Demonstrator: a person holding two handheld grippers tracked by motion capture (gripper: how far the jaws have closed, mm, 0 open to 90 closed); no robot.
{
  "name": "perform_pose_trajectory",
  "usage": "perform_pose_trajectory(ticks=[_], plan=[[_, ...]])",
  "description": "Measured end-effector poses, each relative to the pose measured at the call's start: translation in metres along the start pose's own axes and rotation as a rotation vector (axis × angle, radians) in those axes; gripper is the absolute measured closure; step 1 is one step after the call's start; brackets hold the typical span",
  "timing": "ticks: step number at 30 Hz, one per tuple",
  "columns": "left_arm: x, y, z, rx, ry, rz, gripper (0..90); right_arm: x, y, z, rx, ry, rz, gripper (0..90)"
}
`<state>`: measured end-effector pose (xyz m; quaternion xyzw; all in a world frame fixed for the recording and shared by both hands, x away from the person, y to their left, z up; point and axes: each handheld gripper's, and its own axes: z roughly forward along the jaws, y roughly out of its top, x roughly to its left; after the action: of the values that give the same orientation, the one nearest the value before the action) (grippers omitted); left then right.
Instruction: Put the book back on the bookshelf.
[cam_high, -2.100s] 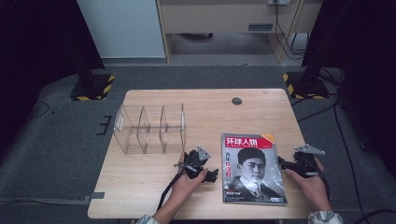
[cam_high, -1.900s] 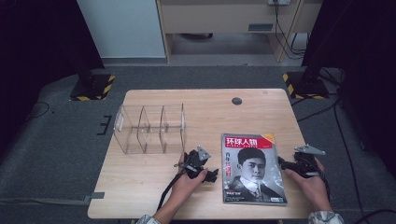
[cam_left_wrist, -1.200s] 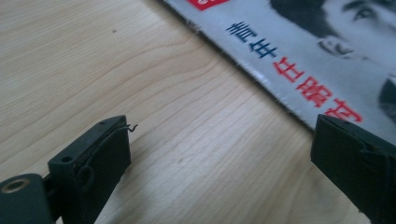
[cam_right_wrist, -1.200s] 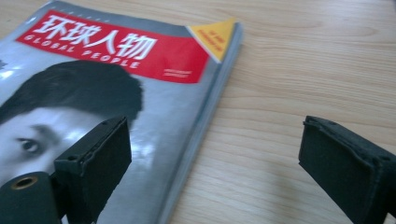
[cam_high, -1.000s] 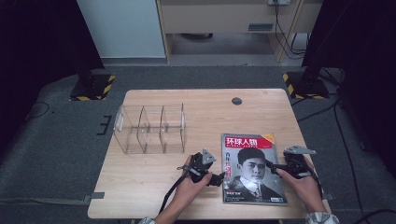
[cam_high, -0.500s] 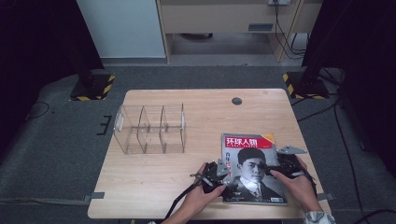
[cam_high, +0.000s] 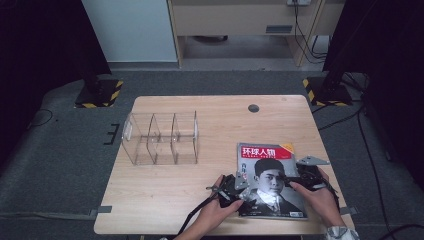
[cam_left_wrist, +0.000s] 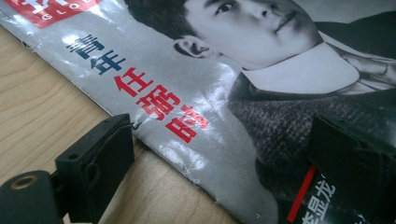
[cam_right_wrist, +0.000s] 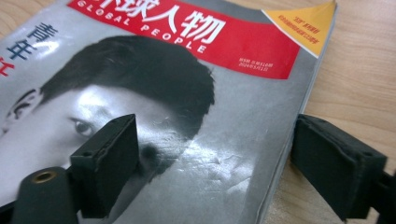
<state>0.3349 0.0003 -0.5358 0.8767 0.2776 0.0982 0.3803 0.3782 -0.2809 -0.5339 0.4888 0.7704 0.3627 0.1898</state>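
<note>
Magazine (cam_high: 270, 182) lies flat, cover up, on the near right part of a wooden table (cam_high: 210, 107), close to the front edge. A clear divided rack (cam_high: 160, 137) stands well apart, to the left and farther back.

Left gripper (cam_high: 235, 186) sits at the magazine's left edge, the spine side. In the left gripper view its jaws stand wide apart, one over bare wood just beside the edge, the other over the cover, and they hold nothing. Right gripper (cam_high: 299, 178) sits at the right edge. In the right gripper view its jaws straddle that edge, one above the cover and one over the wood. They have just been closing a little but remain wide and do not press on the magazine, which lies between them.

Judging by its look, the magazine is thin, light and floppy, with a glossy, slightly wrinkled cover that is likely slippery. Lifted by one edge it would probably sag or fan open. The spine looks like the firmest place to pinch; the right edge is loose pages, so a jaw would need to slide under the whole stack.
</note>
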Motion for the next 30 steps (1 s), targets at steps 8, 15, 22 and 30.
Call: perform_pose_trajectory(ticks=[8, 15, 22, 30], plan=[[0.000, 0.000, 0.001, 0.005, -0.003, 0.005, 5.0, 0.003, 0.006, -0.009, -0.052, 0.020, -0.007, 28.6], [0.000, 0.001, 0.001, 0.005, -0.008, 0.008, 4.9, 0.007, 0.009, -0.019, -0.099, 0.038, -0.021, 39.4], [0.002, 0.001, 0.002, 0.004, -0.020, 0.017, 4.5, 0.008, 0.009, -0.020, -0.105, 0.045, -0.016, 43.1], [0.004, 0.002, 0.003, 0.008, -0.031, 0.029, 3.5, 0.008, 0.011, -0.021, -0.115, 0.066, -0.009, 47.9]])
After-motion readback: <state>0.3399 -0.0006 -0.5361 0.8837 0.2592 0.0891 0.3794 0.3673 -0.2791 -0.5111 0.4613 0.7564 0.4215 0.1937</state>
